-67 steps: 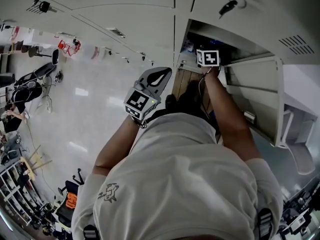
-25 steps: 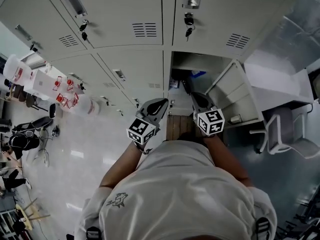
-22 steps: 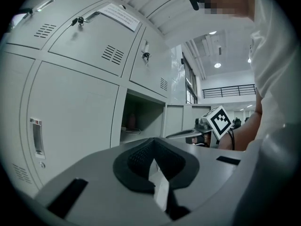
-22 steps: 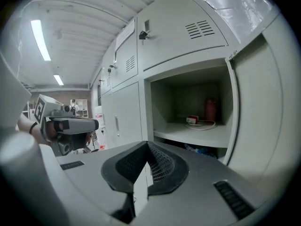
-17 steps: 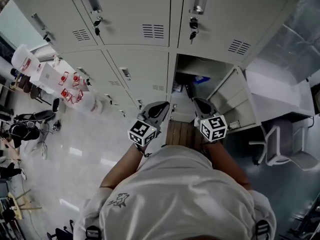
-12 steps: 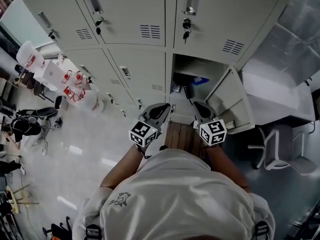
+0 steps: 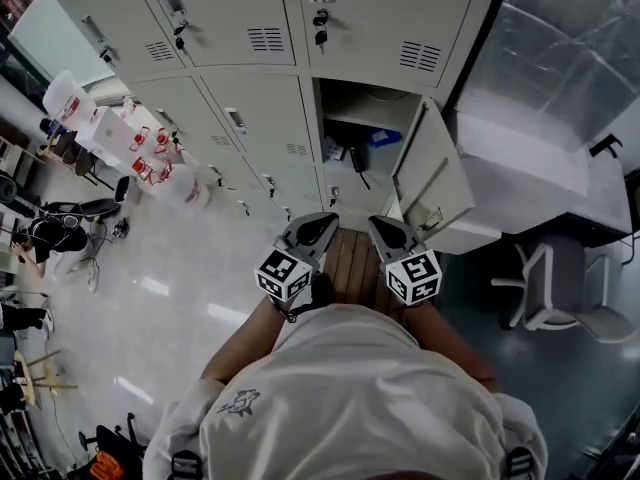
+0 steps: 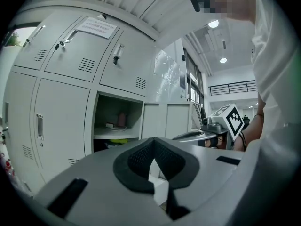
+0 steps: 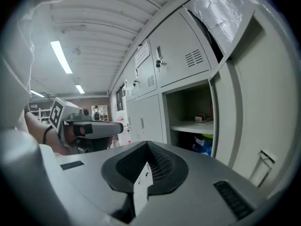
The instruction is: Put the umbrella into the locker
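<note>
The open locker [image 7: 358,96] has a shelf. Below the shelf hangs a dark, slim thing [image 7: 357,158] that may be the umbrella, beside a blue packet [image 7: 381,137]. The locker door [image 7: 428,176] stands swung out to the right. My left gripper [image 7: 318,224] and right gripper [image 7: 382,226] are side by side in front of my chest, well short of the locker, both shut and empty. In the left gripper view the left gripper [image 8: 153,166] points level at the locker opening [image 8: 117,126]. The right gripper [image 9: 143,173] faces the same opening [image 9: 193,121], and the blue packet [image 9: 204,145] shows there.
Shut lockers [image 7: 240,43] with keys in their locks fill the wall to the left and above. A white chair [image 7: 560,288] stands right of the open door. A wooden mat [image 7: 352,258] lies under the grippers. White containers [image 7: 110,133] and a person [image 7: 40,233] are far left.
Both grippers have drawn back from the locker together, and the locker now looks farther away. Both stay shut. The dark thing stays inside the locker.
</note>
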`<state>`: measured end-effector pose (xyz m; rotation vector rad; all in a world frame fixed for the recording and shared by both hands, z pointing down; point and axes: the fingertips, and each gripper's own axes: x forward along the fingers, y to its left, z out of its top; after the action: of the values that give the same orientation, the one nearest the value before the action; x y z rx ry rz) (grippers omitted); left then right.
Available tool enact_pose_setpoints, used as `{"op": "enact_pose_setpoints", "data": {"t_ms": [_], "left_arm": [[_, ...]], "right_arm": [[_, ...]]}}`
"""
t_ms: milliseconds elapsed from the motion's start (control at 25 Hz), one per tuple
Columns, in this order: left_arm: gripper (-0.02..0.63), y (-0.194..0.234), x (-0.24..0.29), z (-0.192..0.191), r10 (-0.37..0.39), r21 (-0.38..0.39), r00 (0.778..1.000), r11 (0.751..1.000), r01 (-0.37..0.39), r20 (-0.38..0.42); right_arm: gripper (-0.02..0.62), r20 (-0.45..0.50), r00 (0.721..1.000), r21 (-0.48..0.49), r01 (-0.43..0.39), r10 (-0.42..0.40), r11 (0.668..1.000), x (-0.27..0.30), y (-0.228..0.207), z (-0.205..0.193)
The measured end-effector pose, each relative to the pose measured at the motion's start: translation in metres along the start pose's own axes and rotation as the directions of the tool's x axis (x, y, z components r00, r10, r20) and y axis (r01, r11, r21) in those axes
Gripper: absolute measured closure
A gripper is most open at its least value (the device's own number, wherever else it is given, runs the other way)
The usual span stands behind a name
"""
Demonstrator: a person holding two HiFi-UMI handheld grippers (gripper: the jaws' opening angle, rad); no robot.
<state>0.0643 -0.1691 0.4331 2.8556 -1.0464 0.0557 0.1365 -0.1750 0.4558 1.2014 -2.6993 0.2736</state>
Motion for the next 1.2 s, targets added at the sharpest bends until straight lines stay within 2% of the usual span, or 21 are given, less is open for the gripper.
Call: {"op": "enact_pose_setpoints", "data": {"t_ms": [240,440,600,840,1200], "left_arm": [[0.595,-0.064,-0.020,-0.026,0.010,0.005,0.999,1.000,-0.010,-0.053],[0.595,-0.088,-0.025,-0.033,0.002,0.003,0.998,1.000,-0.002,-0.070],[0.595,-0.106,-0.024,-0.027,-0.036,0.024,0.998,0.999,0.037,-0.056],[0.595,-0.108,-0.036,-0.020,-0.059,0.037,0.998,0.998,0.060,-0.029],[0.595,-0.094,-0.108,-0.008,-0.056,0.046,0.998,0.997,0.055,0.016]], "right_arm": [[0.554,0.010,0.999,0.037,-0.037,0.036,0.999,-0.044,0.016,-0.022],[0.554,0.019,0.999,0.065,-0.032,0.031,0.997,-0.070,0.027,-0.034],[0.554,0.026,1.000,0.069,-0.004,0.003,0.998,-0.086,0.027,-0.035],[0.554,0.042,0.999,0.063,0.022,-0.025,0.998,-0.090,0.041,-0.030],[0.554,0.064,0.997,0.010,0.034,-0.035,0.999,-0.086,0.113,-0.009]]}}
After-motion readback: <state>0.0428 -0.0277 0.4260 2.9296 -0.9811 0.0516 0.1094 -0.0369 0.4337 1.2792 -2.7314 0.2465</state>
